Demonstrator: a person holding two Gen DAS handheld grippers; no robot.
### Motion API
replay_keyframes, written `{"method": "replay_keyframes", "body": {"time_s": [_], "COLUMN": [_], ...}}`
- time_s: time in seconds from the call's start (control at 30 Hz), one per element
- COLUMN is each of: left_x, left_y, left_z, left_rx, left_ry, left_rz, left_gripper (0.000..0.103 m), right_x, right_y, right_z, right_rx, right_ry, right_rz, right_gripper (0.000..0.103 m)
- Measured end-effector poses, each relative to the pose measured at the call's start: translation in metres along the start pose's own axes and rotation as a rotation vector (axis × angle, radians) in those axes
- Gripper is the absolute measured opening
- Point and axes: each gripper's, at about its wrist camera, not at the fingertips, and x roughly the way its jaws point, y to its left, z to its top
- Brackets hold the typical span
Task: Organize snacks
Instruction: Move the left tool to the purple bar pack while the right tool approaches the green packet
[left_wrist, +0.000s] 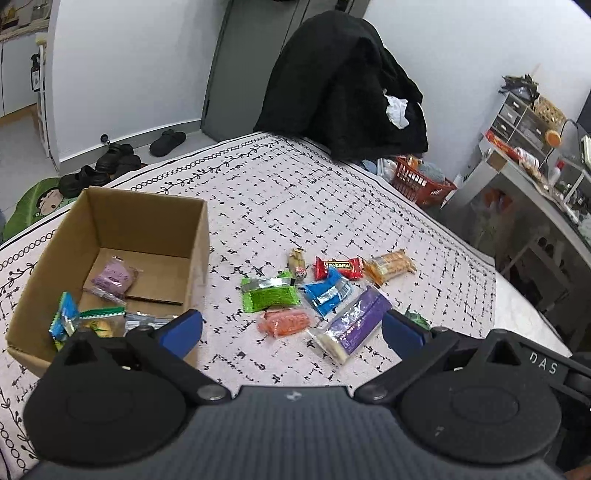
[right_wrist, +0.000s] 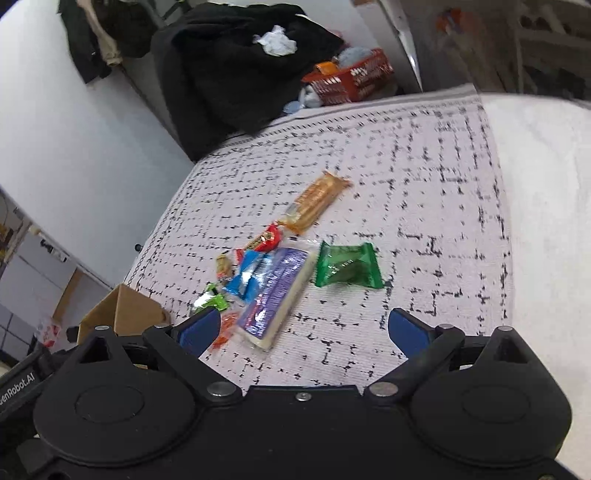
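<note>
Clearly "DAS" marks the left gripper (left_wrist: 291, 328); both grippers' fingers (right_wrist: 406, 328) gape empty.

The cardboard box (left_wrist: 110, 258) stood open-topped at the left of the patterned cloth (left_wrist: 295, 192), its upright right wall a barrier between its part-bare floor and the snack cluster (left_wrist: 317, 291) just beside it. Bare cloth lay open beyond and right of the cluster. A dark green packet (right_wrist: 347, 266) lay slightly apart, with clear cloth around it; black clothing (left_wrist: 343, 85) blocked the far edge.
</note>
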Motion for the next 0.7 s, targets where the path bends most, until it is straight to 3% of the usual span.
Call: {"method": "replay_keyframes", "body": {"time_s": [0.53, 0.7], "left_x": [0.044, 0.063], "left_y": [-0.022, -0.032], "left_z": [-0.005, -0.012], "left_rx": [-0.005, 0.001], "left_ry": [0.050, 0.078], "left_rz": [0.067, 0.068], "left_gripper": [0.101, 0.097], "right_x": [0.033, 0.047], "right_y": [-0.028, -0.037], "right_z": [0.004, 0.008], "right_rx": [0.067, 0.103], "right_ry": [0.012, 0.035], "right_rz": [0.013, 0.036], "right_gripper": [0.091, 0.083]}}
